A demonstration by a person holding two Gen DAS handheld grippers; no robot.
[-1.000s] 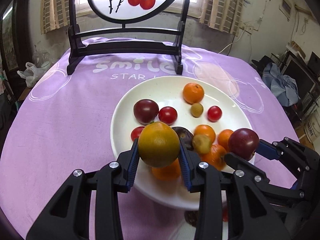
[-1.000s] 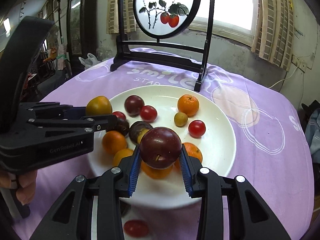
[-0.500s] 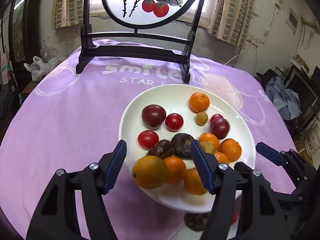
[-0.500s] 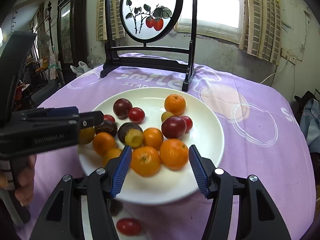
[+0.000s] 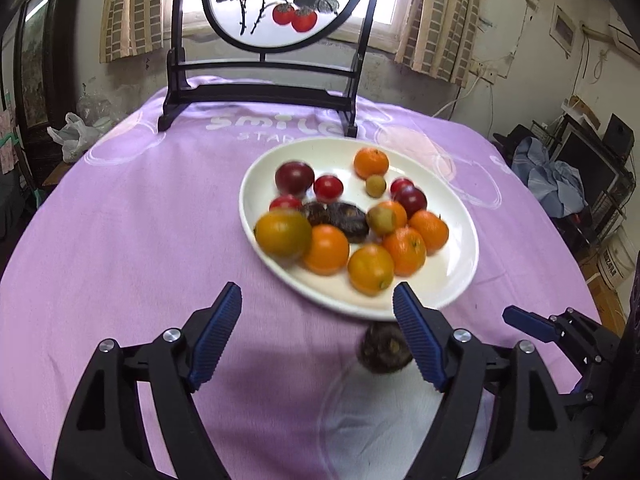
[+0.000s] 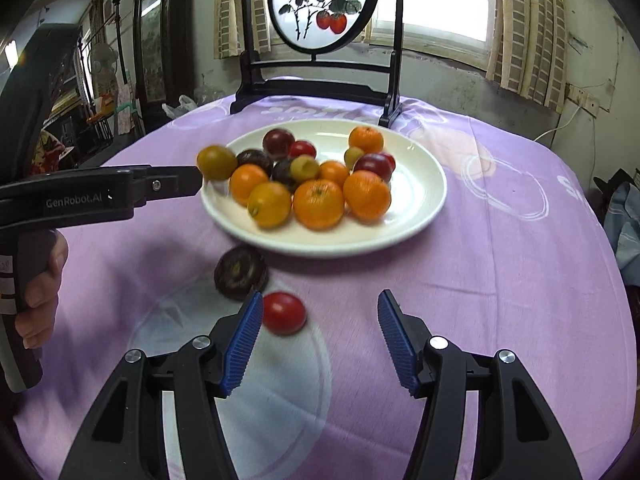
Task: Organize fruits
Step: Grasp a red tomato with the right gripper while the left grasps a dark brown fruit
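A white plate on the purple cloth holds several oranges, dark plums, red tomatoes and small green fruits. A yellow-green orange sits at the plate's left rim. A dark plum lies among the fruit. On the cloth in front of the plate lie a dark passion fruit and a red tomato. My left gripper is open and empty, pulled back from the plate. My right gripper is open and empty, with the tomato by its left finger.
A black wooden stand with a round painted screen stands behind the plate. The left gripper's body and the hand holding it reach in from the left in the right wrist view. Clutter sits off the table's right side.
A second ago each gripper was shut on a fruit over the plate. Both opened, dropping the yellow-green orange and dark plum onto the plate, and have drawn back toward me.
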